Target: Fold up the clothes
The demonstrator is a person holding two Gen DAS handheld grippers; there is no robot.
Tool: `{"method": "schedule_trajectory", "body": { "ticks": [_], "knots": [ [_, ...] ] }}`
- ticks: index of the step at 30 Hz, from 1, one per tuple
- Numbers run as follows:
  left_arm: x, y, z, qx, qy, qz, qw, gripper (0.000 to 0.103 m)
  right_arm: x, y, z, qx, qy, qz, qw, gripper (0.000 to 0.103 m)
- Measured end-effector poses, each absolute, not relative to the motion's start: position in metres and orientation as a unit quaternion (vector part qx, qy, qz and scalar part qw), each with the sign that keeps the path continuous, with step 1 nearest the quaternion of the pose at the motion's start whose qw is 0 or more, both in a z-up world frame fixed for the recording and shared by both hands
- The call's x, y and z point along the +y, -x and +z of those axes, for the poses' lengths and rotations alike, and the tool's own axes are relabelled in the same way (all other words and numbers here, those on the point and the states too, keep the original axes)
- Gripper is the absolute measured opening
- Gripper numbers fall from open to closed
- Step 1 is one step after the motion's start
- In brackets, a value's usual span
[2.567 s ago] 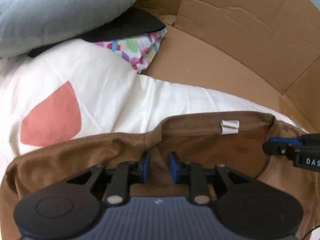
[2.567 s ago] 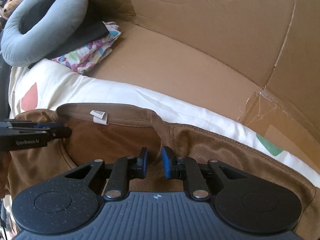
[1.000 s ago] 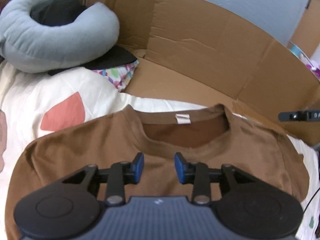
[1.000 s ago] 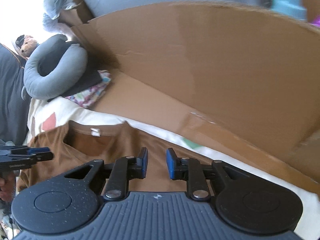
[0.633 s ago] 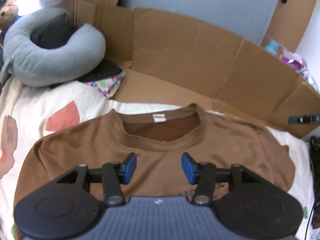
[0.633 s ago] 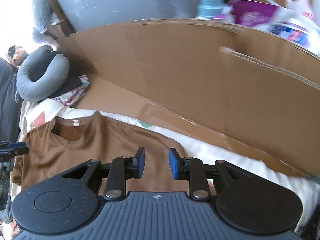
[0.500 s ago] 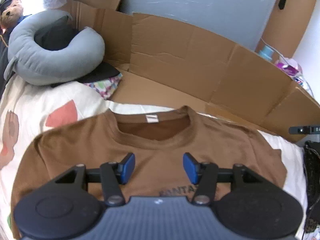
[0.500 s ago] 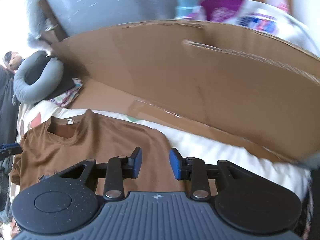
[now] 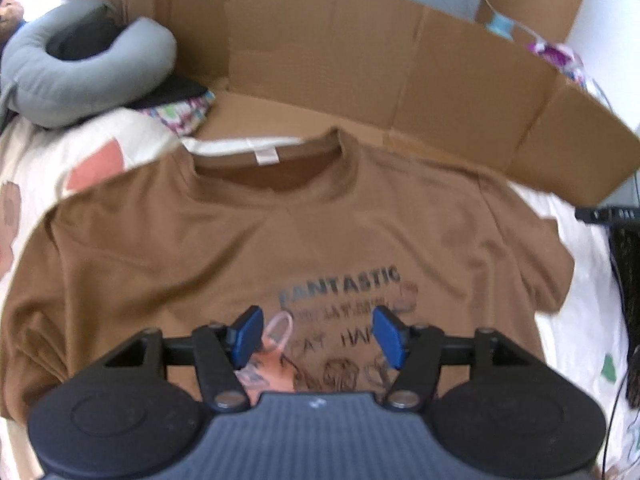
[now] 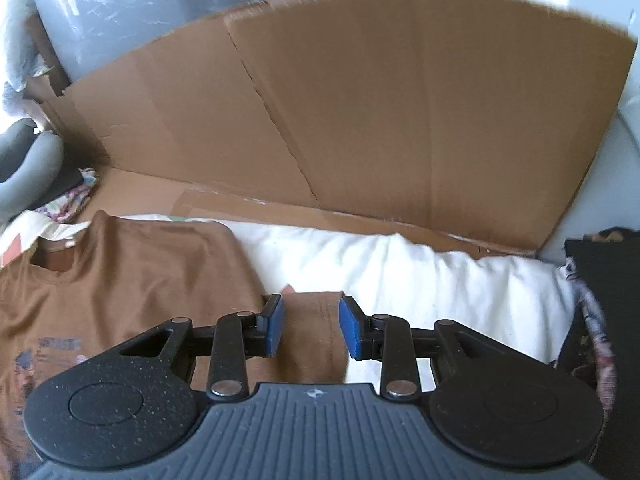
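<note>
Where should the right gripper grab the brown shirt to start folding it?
Probably the sleeve, lying flat past the shirt body between the open right gripper pads. Come down from above and pinch its outer hem, since it's a free edge on the white bedding.

My left gripper [image 9: 316, 336] and right gripper [image 10: 310, 330] look alike: a ribbed dark grey body flanked by two round black discs, black linkage arms pinned with silver rivets, and blue pads [image 10: 274, 326] facing inward on the fingertips.
</note>
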State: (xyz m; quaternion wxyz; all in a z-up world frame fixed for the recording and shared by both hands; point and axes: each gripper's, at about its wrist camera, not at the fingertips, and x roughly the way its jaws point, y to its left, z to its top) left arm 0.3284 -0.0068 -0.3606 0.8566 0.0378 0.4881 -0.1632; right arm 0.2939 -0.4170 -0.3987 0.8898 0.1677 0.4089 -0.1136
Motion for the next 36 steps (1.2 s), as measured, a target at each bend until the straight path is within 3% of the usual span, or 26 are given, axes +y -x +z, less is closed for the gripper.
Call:
{"method": "schedule_trajectory", "body": {
  "ticks": [17, 18, 19, 20, 36],
  "knots": [
    [0.021, -0.330, -0.393, 0.515, -0.043, -0.126, 0.847, 0.065, -0.425, -0.329, -0.454, 0.442, -0.152, -0.099, 0.879, 0.041],
    [0.023, -0.331, -0.393, 0.516, -0.041, -0.123, 0.847, 0.065, -0.424, -0.331, -0.455, 0.440, -0.148, -0.099, 0.880, 0.039],
    [0.024, -0.331, -0.394, 0.517, -0.038, -0.121, 0.846, 0.065, -0.421, -0.333, -0.453, 0.439, -0.134, -0.102, 0.882, 0.016],
    [0.026, -0.330, -0.395, 0.518, -0.033, -0.118, 0.846, 0.065, -0.419, -0.334, -0.452, 0.442, -0.123, -0.105, 0.883, 0.005],
    [0.029, -0.326, -0.400, 0.527, -0.030, -0.118, 0.841, 0.065, -0.457, -0.329, -0.405, 0.387, -0.107, -0.192, 0.895, 0.002]
  ]
}}
